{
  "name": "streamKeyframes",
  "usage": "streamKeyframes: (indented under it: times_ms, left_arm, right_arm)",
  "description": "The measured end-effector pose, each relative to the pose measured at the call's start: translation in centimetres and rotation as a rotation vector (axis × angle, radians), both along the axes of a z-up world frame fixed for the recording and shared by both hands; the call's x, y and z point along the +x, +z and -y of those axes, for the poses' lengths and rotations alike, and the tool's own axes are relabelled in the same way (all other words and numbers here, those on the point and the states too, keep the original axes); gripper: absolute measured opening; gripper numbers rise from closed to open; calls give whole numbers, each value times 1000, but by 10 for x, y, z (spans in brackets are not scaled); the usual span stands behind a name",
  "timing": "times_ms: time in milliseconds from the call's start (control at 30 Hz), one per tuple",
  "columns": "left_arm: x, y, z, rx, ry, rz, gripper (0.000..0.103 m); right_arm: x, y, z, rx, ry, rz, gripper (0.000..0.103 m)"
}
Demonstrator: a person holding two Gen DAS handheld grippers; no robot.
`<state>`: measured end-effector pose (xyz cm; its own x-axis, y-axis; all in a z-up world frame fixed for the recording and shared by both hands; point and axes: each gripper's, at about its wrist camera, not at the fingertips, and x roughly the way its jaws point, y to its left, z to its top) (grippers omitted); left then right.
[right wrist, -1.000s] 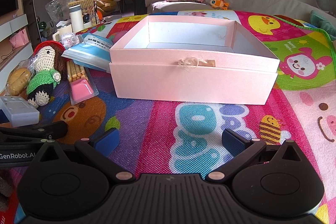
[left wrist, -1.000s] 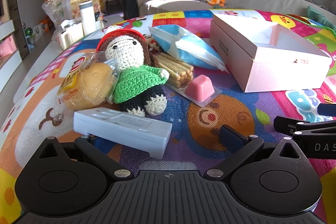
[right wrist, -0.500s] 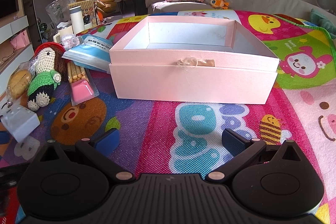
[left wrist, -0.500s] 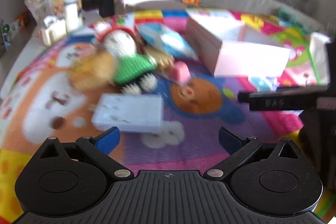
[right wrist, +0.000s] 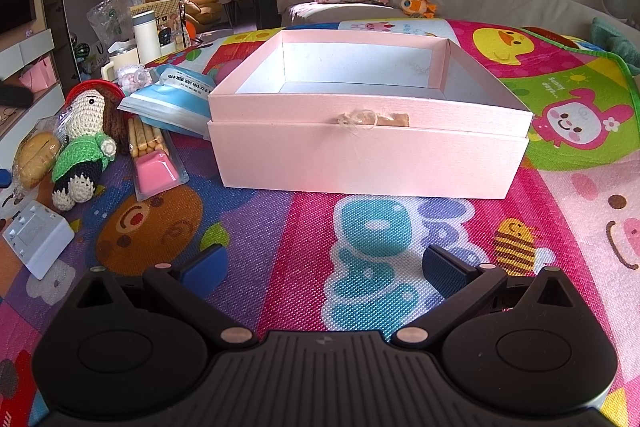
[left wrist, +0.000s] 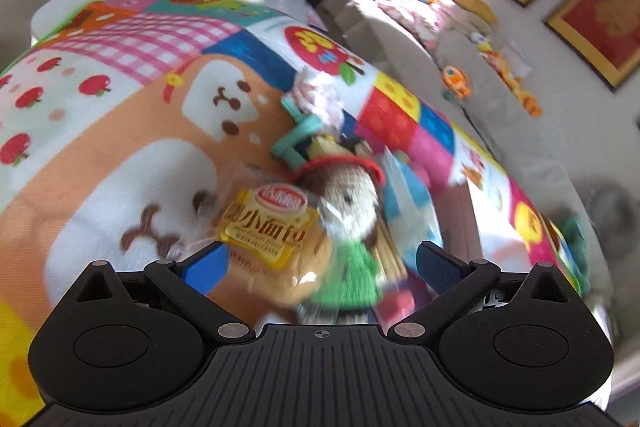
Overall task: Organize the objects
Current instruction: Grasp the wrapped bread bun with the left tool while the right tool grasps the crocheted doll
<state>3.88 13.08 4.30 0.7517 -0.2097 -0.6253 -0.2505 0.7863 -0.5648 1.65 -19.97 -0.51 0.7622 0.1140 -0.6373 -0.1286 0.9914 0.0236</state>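
An open pink box (right wrist: 368, 143) stands on the colourful play mat, straight ahead of my right gripper (right wrist: 322, 269), which is open and empty above the mat. To its left lie a crocheted doll (right wrist: 86, 147), a wrapped bread bun (right wrist: 34, 159), a biscuit stick pack with a pink dip cup (right wrist: 154, 163), a blue-white bag (right wrist: 176, 103) and a white rectangular device (right wrist: 38, 237). My left gripper (left wrist: 320, 269) is open and empty, tilted, just above the bun (left wrist: 276, 239) and the doll (left wrist: 352, 227). This view is blurred.
A white thermos (right wrist: 147, 37), a mug and bags stand at the mat's far left edge. A teal clip (left wrist: 296, 143) and a small wrapped candy bundle (left wrist: 318, 99) lie beyond the doll. A sofa with plush toys (right wrist: 416, 7) runs behind the mat.
My left gripper has swung left and forward, tilting, from in front of the white device to over the bun and doll. The white device now lies apart, closer to me. My right gripper has stayed still.
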Motion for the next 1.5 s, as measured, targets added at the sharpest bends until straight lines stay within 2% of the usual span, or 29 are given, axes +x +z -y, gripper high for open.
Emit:
streamKeyframes:
  times_ms: [100, 167, 233, 367, 467, 567, 600, 700, 767, 800, 900, 933, 1000, 1067, 1167, 1267, 1367, 1433, 1500]
  left_arm:
    - [25, -3, 2, 136, 31, -13, 103]
    - [31, -9, 5, 222, 18, -46, 103]
    - [27, -13, 4, 257, -18, -38, 103]
    - [15, -25, -10, 342, -56, -78, 103]
    - [1, -28, -15, 424, -120, -46, 103]
    - [-6, -28, -17, 444, -162, -20, 103]
    - [-9, -29, -16, 448, -183, -15, 99]
    - [-21, -27, -8, 464, -242, 26, 75]
    - [-28, -26, -4, 485, -248, 38, 72]
    - [-32, -25, -4, 484, -250, 58, 64]
    - [-44, -19, -10, 462, -250, 113, 62]
    - [-49, -16, -14, 442, -254, 133, 62]
    - [-58, -10, -20, 409, -254, 163, 62]
    - [-69, -5, -28, 378, -249, 189, 62]
    - [-84, -2, -38, 337, -247, 206, 62]
    - [-94, -3, -43, 314, -254, 199, 62]
    - [-103, -5, -49, 300, -247, 198, 62]
    - [-107, -7, -53, 288, -234, 192, 62]
    - [-109, -9, -54, 281, -229, 185, 62]
  right_arm:
    - [0, 0, 0, 1, 0, 0, 103]
    - [0, 0, 0, 1, 0, 0, 103]
    - [0, 0, 0, 2, 0, 0, 103]
    - [1, 1, -1, 0, 18, -10, 103]
    - [3, 4, 3, 2, 49, -47, 103]
    - [-2, 6, 3, -11, 64, -69, 103]
    - [-4, 7, 4, -14, 67, -75, 103]
    - [-3, 8, 2, -24, 68, -97, 103]
    - [-1, 8, 0, -24, 50, -107, 103]
    - [-1, 8, -1, -25, 38, -108, 103]
    - [1, 10, -9, -31, 20, -118, 103]
    - [2, 12, -14, -30, 39, -130, 103]
    - [4, 18, -28, -3, 163, -159, 103]
    - [-1, 32, -49, 12, 240, -95, 103]
    - [-6, 54, -98, -57, 358, 50, 103]
    - [5, 64, -148, -105, 457, 120, 103]
    - [34, 59, -186, -129, 495, 91, 101]
    - [49, 51, -205, -167, 488, 70, 91]
    - [69, 41, -220, -203, 467, 24, 86]
